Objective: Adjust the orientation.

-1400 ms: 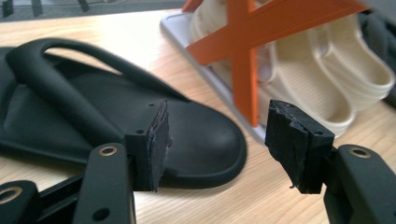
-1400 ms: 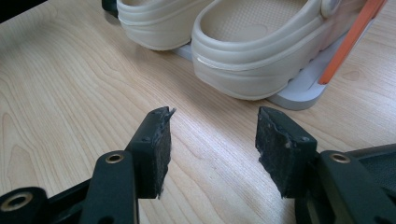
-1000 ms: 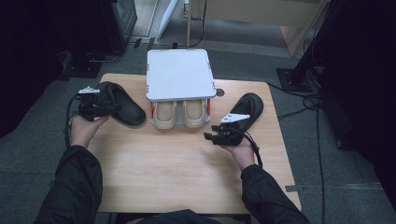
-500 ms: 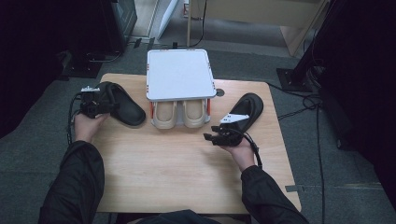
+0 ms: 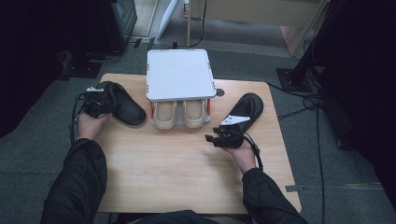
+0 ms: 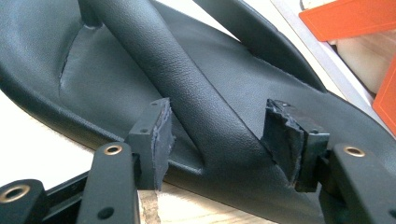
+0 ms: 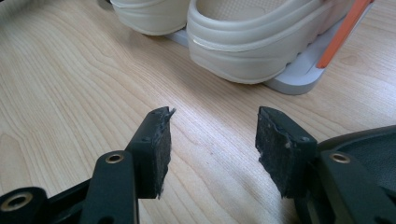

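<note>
In the high view, the left hand-held gripper (image 5: 95,103) sits at the heel end of a black sandal (image 5: 122,103) on the left of the worktop (image 5: 173,172); gripper and sandal are both dark, so where one ends and the other begins is hard to make out, and the jaws cannot be read here. The right hand-held gripper (image 5: 219,138) rests near the worktop's middle right, just short of a second black sandal (image 5: 246,109), whose near end is partly covered by the gripper's grey plate. Between the two sandals stands a white rack (image 5: 178,74) whose flat top hides all but the toes of a pair of beige clogs (image 5: 180,114). The person's sleeves are cut off at the bottom edge. In the left gripper view, the jaws stand apart on either side of the sandal's strap (image 6: 205,107); they have just been closing a little, the strap lies between the pads, and a gap shows on each side, so nothing is pinched. The sandal runs out of the picture at the top and both sides. In the right gripper view, the jaws stand wide with bare worktop between them; the clogs are cut off at the top, and a sliver of the second sandal shows at the right edge behind the right jaw.
</note>
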`<state>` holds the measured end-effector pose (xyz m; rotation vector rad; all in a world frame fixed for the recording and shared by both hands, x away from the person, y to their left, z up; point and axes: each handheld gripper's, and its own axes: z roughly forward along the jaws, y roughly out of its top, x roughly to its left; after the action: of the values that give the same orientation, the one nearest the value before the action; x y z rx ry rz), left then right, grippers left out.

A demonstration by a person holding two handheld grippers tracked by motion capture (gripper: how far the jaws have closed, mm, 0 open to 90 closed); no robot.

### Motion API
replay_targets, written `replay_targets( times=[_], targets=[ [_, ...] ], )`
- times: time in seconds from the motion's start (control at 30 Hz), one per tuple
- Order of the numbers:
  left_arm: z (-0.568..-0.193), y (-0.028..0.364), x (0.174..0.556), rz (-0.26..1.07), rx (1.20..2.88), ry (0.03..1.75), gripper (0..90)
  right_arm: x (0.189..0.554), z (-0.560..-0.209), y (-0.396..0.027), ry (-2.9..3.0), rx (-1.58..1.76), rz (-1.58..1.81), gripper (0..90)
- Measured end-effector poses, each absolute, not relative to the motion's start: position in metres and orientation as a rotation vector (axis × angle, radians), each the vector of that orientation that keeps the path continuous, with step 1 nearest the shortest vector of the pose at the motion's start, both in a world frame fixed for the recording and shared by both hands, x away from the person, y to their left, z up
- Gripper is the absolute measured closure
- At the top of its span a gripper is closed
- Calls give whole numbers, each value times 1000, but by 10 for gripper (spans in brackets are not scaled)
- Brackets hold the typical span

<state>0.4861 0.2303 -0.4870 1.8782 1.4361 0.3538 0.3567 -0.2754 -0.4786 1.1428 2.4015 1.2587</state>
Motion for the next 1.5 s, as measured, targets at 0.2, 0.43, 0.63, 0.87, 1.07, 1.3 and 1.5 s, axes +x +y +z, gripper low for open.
replay_targets(
  times=[0.2,0.43,0.63,0.87,1.07,1.3,1.5],
  targets=[
    [-486,230,486,350,1870,1444,460,357,-478,-276,2397,1139,1262,459],
    [-484,231,484,329,1881,1435,547,356,-477,-276,2396,1135,1262,459],
    [-484,232,484,309,1875,1436,587,356,-478,-275,2400,1138,1259,459],
    [-484,231,483,286,1887,1418,626,356,-478,-274,2408,1142,1252,458],
    [-482,231,482,268,1903,1402,657,356,-479,-274,2409,1141,1251,457],
    [-481,230,481,268,1923,1390,660,356,-478,-274,2410,1141,1254,457],
    [-479,228,485,287,1917,1389,589,355,-479,-274,2408,1146,1260,457]
  ],
)
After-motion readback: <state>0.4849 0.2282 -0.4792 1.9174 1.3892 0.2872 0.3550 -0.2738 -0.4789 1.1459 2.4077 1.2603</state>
